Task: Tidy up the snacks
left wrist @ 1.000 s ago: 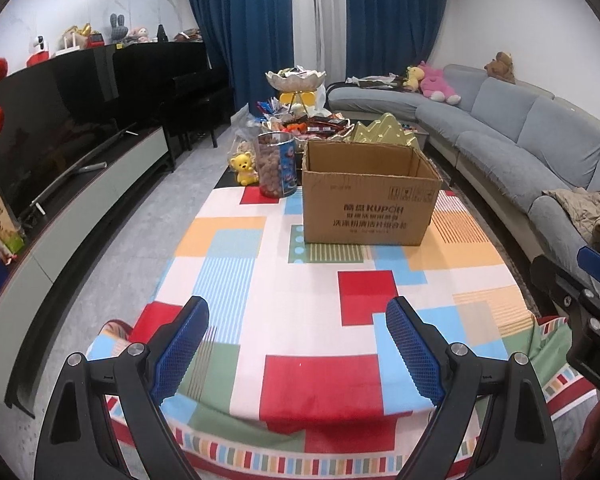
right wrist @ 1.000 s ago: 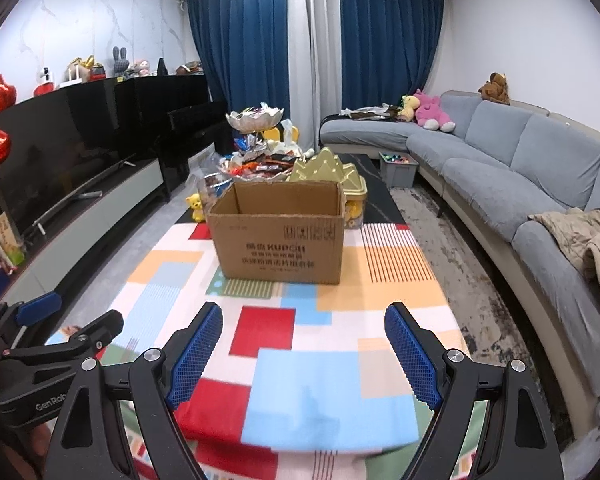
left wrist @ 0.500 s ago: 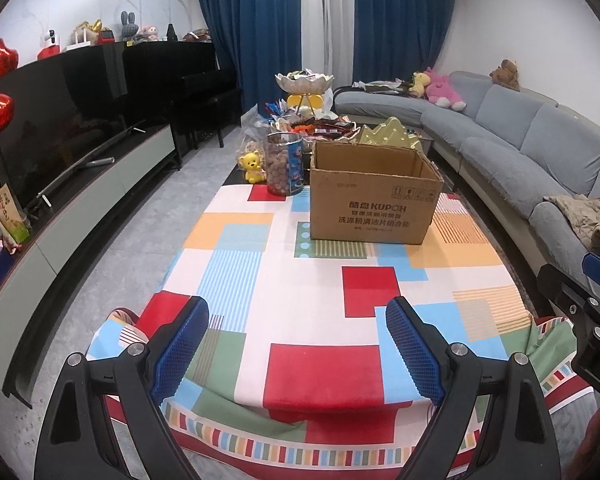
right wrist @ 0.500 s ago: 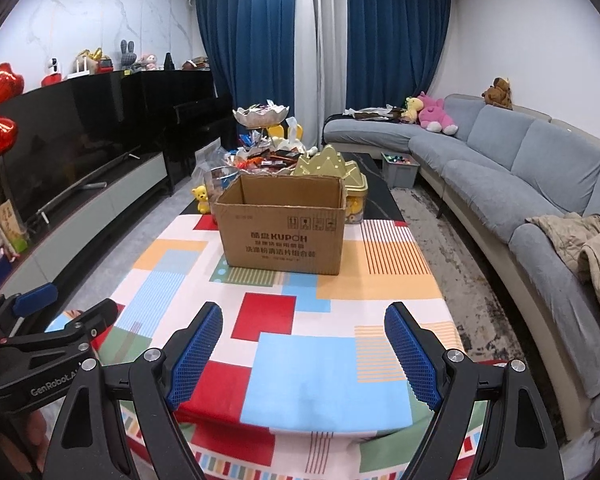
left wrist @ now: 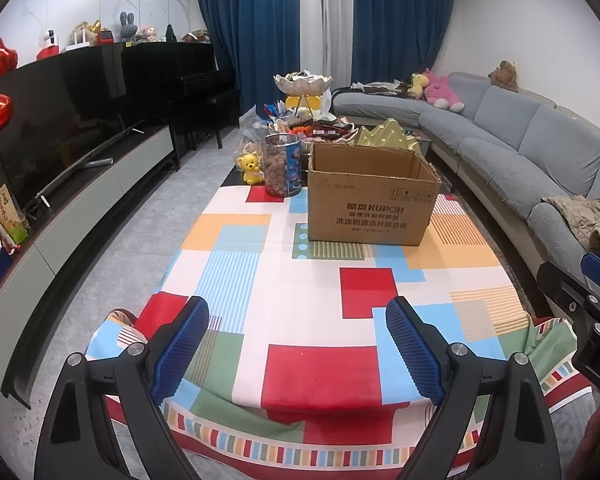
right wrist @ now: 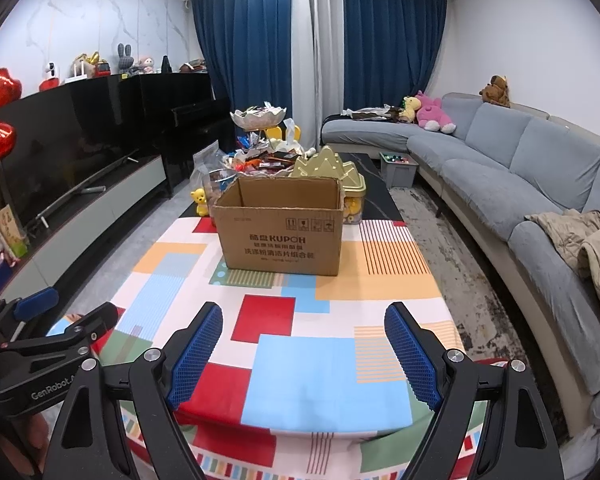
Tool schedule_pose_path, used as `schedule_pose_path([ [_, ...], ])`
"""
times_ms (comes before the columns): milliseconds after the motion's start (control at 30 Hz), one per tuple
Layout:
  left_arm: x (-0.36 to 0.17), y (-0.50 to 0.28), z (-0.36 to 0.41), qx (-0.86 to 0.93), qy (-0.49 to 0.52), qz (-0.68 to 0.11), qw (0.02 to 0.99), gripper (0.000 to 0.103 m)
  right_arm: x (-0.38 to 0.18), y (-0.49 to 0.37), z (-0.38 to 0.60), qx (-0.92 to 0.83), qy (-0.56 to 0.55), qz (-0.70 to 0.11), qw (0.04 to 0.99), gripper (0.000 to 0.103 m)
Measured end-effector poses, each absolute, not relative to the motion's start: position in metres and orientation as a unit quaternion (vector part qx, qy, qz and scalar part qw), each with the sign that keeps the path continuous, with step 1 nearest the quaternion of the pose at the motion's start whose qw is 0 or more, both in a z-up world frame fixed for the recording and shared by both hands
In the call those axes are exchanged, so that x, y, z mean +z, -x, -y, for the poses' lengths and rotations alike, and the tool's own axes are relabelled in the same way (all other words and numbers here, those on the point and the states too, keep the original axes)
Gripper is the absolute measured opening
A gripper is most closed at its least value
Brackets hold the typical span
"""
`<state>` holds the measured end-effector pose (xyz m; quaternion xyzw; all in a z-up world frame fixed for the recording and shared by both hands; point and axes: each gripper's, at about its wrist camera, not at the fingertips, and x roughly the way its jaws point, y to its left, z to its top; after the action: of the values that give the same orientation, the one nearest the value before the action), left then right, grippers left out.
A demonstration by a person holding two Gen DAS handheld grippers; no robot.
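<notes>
While hidden leftward, grey bin (right wrist: 398, 167) shows from right wrist.

Brown cardboard box (left wrist: 370, 196) on a red, blue, orange, green patchwork tablecloth (left wrist: 300, 304).

Patchwork-cloth table (left wrist: 300, 296): open cardboard box (left wrist: 370, 208), snack jar (left wrist: 282, 166), snack pile (left wrist: 316, 126) behind.

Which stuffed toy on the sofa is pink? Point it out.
The big pink plush on the sofa's far corner; the toy beside it is yellow, the backrest one brown.
</notes>
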<state>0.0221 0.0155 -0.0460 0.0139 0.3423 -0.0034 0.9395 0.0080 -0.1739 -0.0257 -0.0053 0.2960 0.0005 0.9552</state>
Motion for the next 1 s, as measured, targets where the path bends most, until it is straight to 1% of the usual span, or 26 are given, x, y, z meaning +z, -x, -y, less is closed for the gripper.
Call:
schedule_pose_path([
  [1000, -0.0388, -0.0205, -0.0120, -0.005, -0.014, -0.337, 0.941, 0.091, -0.0173, -0.0081, 0.1742, -0.001, 0.003, -0.293, 0.956, 0.084],
])
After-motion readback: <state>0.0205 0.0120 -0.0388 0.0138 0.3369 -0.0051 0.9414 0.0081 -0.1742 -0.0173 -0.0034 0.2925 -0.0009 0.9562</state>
